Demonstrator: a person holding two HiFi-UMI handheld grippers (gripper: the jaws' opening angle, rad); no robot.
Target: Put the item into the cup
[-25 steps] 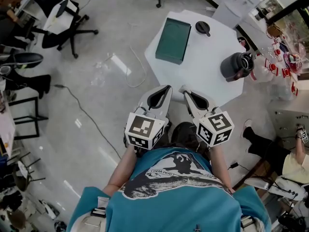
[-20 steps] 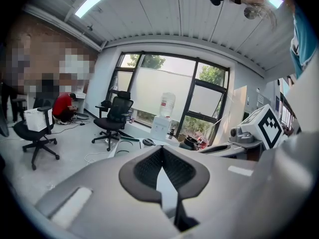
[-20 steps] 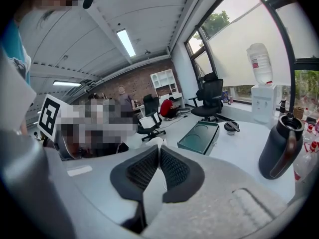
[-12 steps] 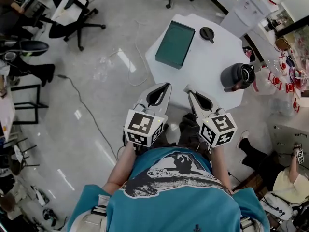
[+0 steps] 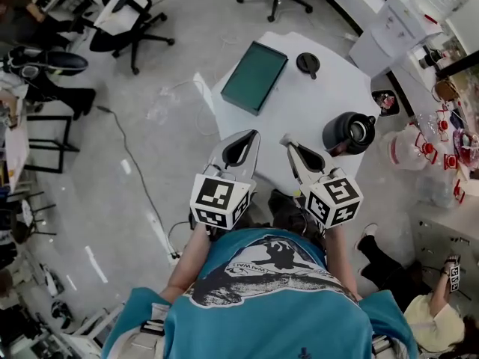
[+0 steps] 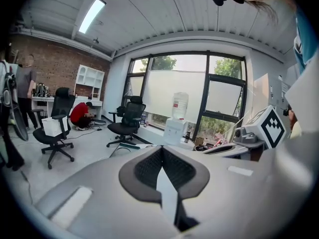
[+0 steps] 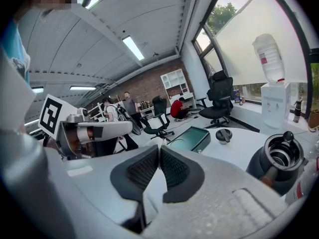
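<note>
A black cup (image 5: 349, 132) with an open top stands on the white table (image 5: 314, 103) at its right edge; the right gripper view has the cup (image 7: 279, 159) at the right. A round black lid (image 5: 307, 63) lies at the table's far side, beside a flat green box (image 5: 254, 66). Both grippers are held close to my chest over the table's near edge. My left gripper (image 5: 252, 134) is shut with nothing in it, and so is my right gripper (image 5: 285, 140). The shut right gripper (image 7: 159, 147) points towards the green box (image 7: 190, 139) and lid (image 7: 223, 135). The left gripper (image 6: 162, 148) points across the room.
Office chairs (image 5: 131, 17) stand on the floor to the far left. A cable (image 5: 135, 178) runs over the floor at the left. A water dispenser (image 5: 393, 25) is beyond the table at the right. A seated person (image 5: 426, 316) is at the lower right.
The table, box, lid and cup have slid left and nearer in the head view; the cup now lies closer to my right gripper. Both grippers stay shut in front of my chest.
</note>
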